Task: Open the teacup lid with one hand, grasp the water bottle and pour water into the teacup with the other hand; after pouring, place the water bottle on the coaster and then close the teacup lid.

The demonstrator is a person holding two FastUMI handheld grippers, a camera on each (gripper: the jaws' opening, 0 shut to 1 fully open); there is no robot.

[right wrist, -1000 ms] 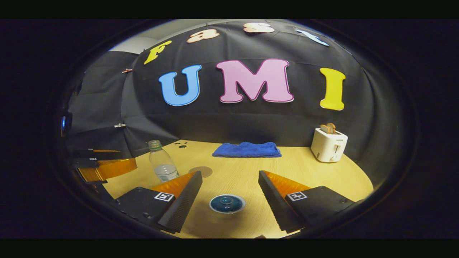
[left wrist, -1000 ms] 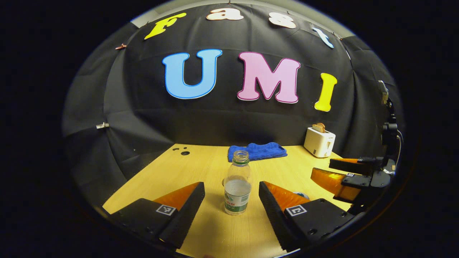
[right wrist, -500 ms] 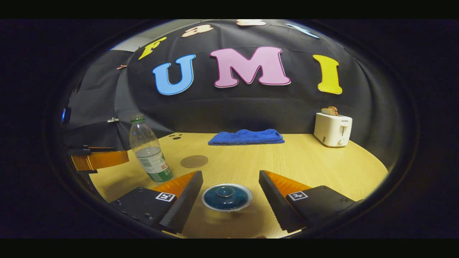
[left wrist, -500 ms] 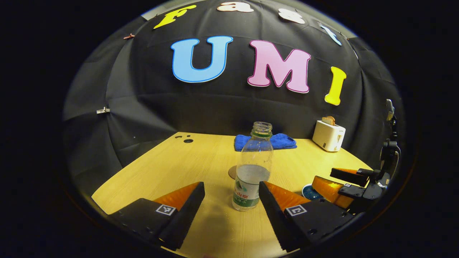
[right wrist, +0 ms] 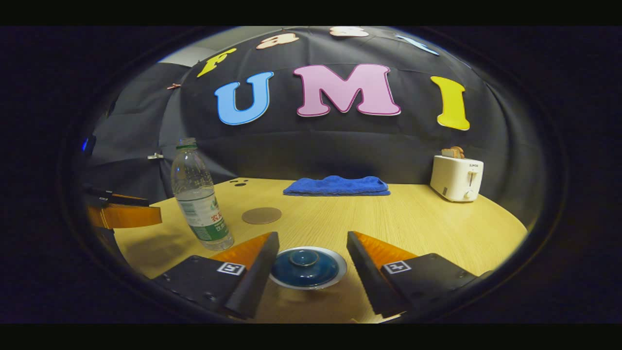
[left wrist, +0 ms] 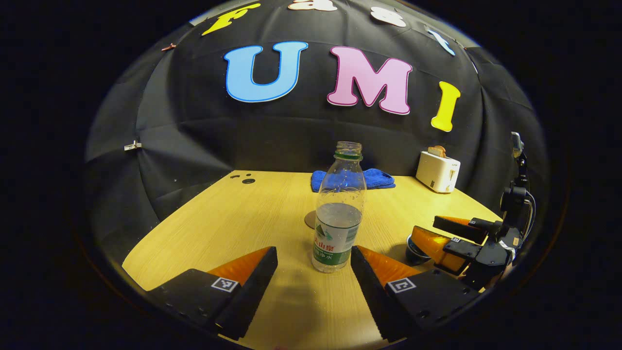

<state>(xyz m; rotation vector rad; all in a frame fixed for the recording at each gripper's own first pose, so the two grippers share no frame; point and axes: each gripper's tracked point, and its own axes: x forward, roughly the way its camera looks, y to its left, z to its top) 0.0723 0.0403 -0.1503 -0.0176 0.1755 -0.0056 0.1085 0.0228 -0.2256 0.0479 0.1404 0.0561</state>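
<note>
Right gripper view: your right gripper (right wrist: pixel 308 265), spread, flanked the teacup lid (right wrist: pixel 305 262); lid-opening step, pinch its knob next.

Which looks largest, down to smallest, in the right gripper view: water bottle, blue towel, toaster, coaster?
1. Water bottle, though it stands nearer the camera.
2. Blue towel, close to the bottle in area, so that order is unsure.
3. Toaster.
4. Coaster, smallest.
</note>
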